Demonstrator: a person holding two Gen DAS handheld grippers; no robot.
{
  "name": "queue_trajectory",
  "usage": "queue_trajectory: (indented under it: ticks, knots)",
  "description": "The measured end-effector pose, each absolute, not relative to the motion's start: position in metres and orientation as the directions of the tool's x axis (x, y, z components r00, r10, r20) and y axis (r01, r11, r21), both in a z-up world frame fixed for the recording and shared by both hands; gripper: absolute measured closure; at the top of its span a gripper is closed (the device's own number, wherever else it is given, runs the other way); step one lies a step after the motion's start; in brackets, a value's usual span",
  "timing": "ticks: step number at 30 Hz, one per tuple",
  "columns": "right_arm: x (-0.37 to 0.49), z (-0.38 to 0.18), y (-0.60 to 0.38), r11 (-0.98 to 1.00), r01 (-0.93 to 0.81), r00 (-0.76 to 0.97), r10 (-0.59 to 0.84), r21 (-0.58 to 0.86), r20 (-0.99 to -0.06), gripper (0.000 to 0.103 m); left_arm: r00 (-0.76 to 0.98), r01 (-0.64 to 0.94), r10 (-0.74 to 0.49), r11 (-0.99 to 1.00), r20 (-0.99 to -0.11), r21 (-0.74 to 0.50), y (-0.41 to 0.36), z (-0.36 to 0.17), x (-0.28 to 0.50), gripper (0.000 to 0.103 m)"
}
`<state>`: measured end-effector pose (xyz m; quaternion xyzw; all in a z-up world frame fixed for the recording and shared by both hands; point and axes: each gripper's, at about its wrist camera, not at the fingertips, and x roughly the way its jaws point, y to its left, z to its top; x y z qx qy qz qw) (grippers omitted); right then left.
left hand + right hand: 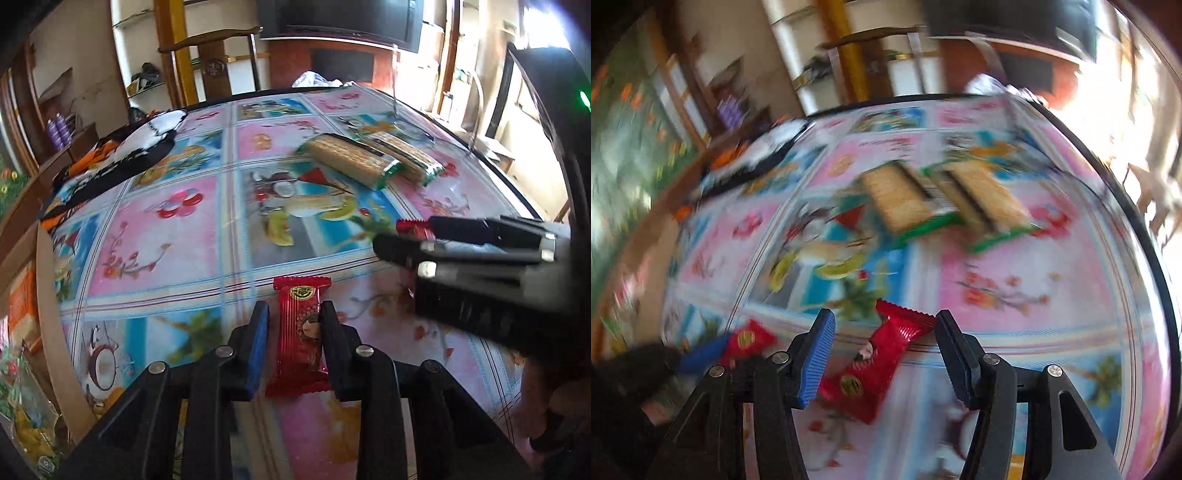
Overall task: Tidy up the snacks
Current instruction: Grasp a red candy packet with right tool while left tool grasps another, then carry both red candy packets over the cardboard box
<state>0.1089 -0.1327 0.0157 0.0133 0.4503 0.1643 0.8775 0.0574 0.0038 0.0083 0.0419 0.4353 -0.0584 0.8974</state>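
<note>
A red snack packet (299, 332) lies on the flowered tablecloth (177, 236) between the fingers of my left gripper (295, 306), whose pads press its long sides. My right gripper (884, 315) is shut on a second red packet (882, 354), held slantwise from pad to pad; this packet stays sharp while the table behind it is blurred. From the left wrist view, the right gripper (402, 234) comes in from the right with that packet's crimped end (410, 226) showing. Two green-ended biscuit packs (354, 162) (406, 155) lie side by side further back.
A black, white and orange cloth (122, 155) lies at the table's far left. A cardboard box (48, 295) with more snack bags stands beside the table's left edge. A white plastic bag (314, 79) sits at the far edge, with a chair (210, 40) behind.
</note>
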Motion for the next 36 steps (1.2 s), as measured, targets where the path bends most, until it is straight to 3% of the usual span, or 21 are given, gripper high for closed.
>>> queue_trajectory:
  ticks: [3, 7, 9, 11, 12, 22, 36]
  knots:
    - [0.099, 0.016, -0.125, 0.948, -0.305, 0.556, 0.256, 0.093, -0.791, 0.042, 0.612, 0.127, -0.061, 0.992, -0.788, 0.021, 0.008, 0.009, 0.059, 0.076]
    - [0.092, 0.016, -0.139, 0.947, -0.302, 0.552, 0.268, 0.110, -0.790, 0.042, 0.621, 0.121, -0.045, 0.992, -0.783, 0.039, 0.007, 0.010, 0.056, 0.076]
    - [0.090, 0.014, -0.135, 0.948, -0.305, 0.550, 0.253, 0.091, -0.796, 0.043, 0.622, 0.117, -0.044, 0.992, -0.782, 0.038, 0.007, 0.010, 0.056, 0.085]
    - [0.083, 0.013, -0.124, 0.947, -0.320, 0.583, 0.191, -0.007, -0.790, 0.078, 0.622, 0.111, -0.043, 0.993, -0.782, 0.034, 0.009, 0.011, 0.056, 0.085]
    - [0.081, 0.014, -0.120, 0.945, -0.327, 0.587, 0.188, -0.018, -0.788, 0.083, 0.621, 0.110, -0.045, 0.993, -0.782, 0.030, 0.010, 0.011, 0.056, 0.085]
    - [0.068, 0.037, -0.130, 0.944, -0.318, 0.636, 0.281, 0.088, -0.718, 0.088, 0.613, 0.108, -0.091, 0.994, -0.785, -0.030, 0.017, 0.015, 0.056, 0.085]
    - [0.077, 0.027, -0.138, 0.940, -0.296, 0.571, 0.316, 0.169, -0.758, 0.088, 0.614, 0.121, -0.082, 0.993, -0.785, -0.009, 0.013, 0.012, 0.058, 0.082]
